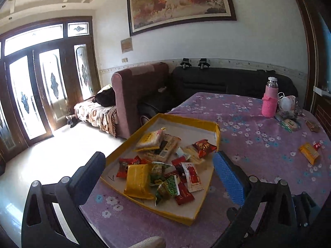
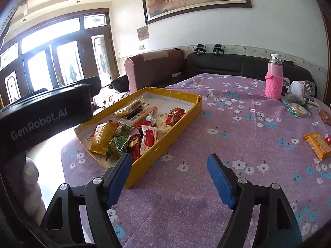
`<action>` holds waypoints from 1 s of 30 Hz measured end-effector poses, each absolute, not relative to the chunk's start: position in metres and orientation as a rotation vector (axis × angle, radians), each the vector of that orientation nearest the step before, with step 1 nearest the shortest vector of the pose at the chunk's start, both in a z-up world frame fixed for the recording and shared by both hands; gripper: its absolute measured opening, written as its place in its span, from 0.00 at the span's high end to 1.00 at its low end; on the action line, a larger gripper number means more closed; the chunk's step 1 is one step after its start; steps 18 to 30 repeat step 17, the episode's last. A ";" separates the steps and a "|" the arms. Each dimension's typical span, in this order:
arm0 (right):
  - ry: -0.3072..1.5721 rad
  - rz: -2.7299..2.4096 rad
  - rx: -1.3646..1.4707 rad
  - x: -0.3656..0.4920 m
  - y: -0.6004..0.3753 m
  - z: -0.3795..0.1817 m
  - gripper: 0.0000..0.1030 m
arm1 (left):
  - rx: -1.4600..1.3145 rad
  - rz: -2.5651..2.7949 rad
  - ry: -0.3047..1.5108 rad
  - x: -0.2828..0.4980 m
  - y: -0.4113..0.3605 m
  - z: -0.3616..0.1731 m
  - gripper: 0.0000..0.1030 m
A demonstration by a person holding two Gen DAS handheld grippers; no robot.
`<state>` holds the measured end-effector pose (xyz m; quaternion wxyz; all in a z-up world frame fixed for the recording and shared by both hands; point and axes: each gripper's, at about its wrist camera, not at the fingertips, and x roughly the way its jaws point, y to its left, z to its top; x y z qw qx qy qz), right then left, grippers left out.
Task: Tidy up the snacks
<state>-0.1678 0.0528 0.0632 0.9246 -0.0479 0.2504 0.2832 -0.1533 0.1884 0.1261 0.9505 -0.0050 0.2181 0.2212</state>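
A shallow yellow-rimmed tray (image 1: 186,120) (image 2: 165,144) lies near the left edge of the purple flowered table. In it is a heap of wrapped snacks (image 1: 165,165) (image 2: 128,132), red, green, yellow and white. My left gripper (image 1: 159,155) hangs open over the tray's near part, and its pads touch nothing. My right gripper (image 2: 169,158) is open above bare cloth, beside the tray's near corner. An orange packet (image 1: 309,153) (image 2: 317,145) and a small red candy (image 1: 317,145) (image 2: 328,139) lie loose at the right.
At the far right stand a pink bottle (image 1: 270,101) (image 2: 274,80), a green-and-white packet (image 1: 289,124) (image 2: 298,109), a brown packet (image 1: 313,126) and some clutter. The left gripper's body (image 2: 47,111) fills the right wrist view's left side. Sofas stand beyond the table.
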 end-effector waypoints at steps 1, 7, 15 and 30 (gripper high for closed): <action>0.513 0.586 -0.098 -0.170 0.052 0.062 0.25 | -0.028 0.443 0.453 -0.154 0.189 0.125 0.00; 0.510 0.617 -0.122 -0.180 0.053 0.059 0.23 | -0.073 0.410 0.497 -0.155 0.185 0.123 0.00; 0.526 0.618 -0.147 -0.183 0.051 0.056 0.22 | -0.060 0.359 0.504 -0.157 0.174 0.127 0.00; 0.526 0.606 -0.142 -0.182 0.047 0.057 0.21 | -0.058 0.339 0.523 -0.154 0.172 0.125 0.00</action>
